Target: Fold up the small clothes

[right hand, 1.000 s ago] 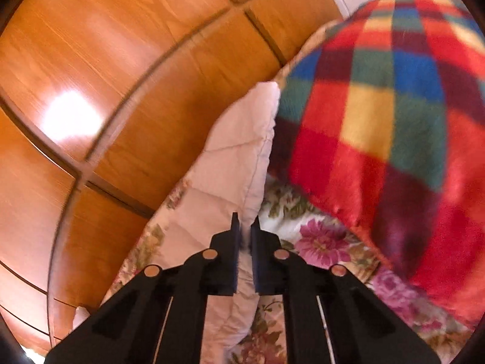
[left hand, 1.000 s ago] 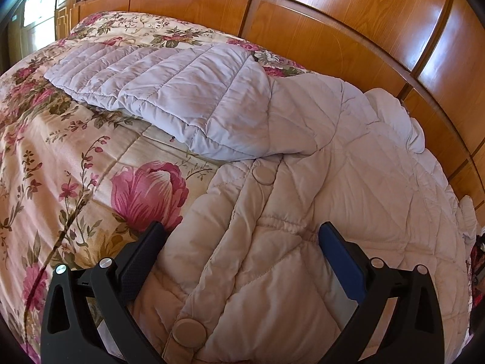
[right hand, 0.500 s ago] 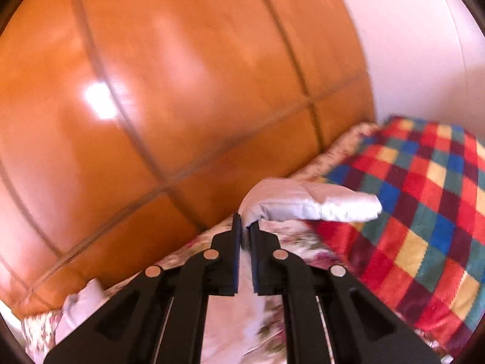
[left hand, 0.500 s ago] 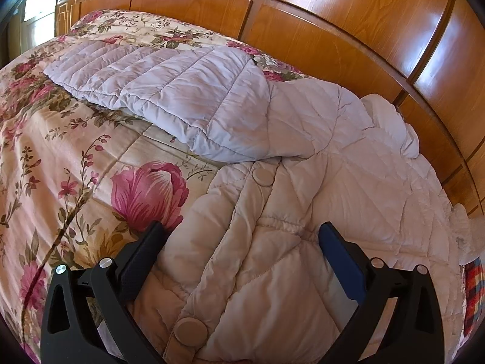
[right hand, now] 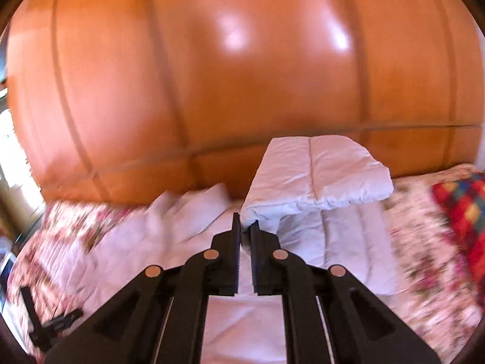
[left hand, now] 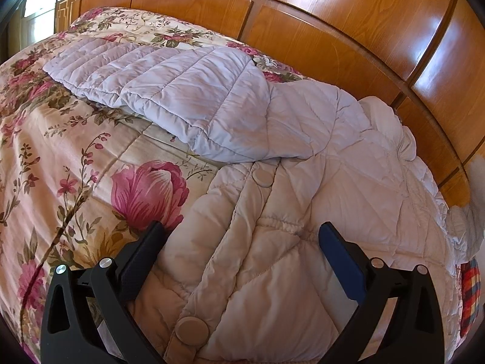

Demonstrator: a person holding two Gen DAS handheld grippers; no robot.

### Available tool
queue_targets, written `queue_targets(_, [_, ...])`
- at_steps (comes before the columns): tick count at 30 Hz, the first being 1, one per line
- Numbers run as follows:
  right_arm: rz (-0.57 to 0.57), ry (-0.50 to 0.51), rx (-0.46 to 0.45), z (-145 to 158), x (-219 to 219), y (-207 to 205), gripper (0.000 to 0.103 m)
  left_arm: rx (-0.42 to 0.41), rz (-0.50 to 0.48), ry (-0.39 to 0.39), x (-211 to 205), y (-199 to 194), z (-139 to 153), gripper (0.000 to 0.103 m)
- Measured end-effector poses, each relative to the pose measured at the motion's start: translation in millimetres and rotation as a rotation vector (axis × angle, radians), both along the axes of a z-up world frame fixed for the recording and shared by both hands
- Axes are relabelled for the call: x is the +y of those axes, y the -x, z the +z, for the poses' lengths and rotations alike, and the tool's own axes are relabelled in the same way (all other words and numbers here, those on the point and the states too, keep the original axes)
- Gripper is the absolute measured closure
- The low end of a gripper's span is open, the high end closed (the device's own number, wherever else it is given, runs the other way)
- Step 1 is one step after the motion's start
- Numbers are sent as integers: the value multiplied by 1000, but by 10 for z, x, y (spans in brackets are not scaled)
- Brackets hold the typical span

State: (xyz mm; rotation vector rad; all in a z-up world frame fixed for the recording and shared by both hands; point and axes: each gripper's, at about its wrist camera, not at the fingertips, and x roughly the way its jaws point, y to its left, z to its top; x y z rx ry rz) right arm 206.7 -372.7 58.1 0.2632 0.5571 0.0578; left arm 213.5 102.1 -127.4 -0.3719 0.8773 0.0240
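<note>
Since a second ago, the right claw has swung across from the checked blanket toward the wooden wall panels, carrying a sleeve of the pale quilted jacket pinched in its closed tips and lifted above the bed. That raised sleeve shows only in the right wrist view, which is blurred. Only the left wrist view shows the left claw, spread wide, straddling the jacket's buttoned front. The jacket lies on a floral bedspread, its other sleeve stretched toward the far end, beside glossy wood panelling.
</note>
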Motion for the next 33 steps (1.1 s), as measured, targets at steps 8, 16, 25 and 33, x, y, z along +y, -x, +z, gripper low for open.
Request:
queue_targets(8, [201,-66,136,-443,1144,-175,95,7,-5,33,37,-17,34,3])
queue_targets(16, [373,-164,214,-657,1360,77,27,-114,-28,150,-43,57,528,3])
queue_targets(25, [203,-371,197,-757,487,596,27,-149,-320,186,-1017,-136,837,3])
queue_targets(33, [-61,-949,140,-1222,-577,621,28,-200,-556,0,-2177,-307,890,3])
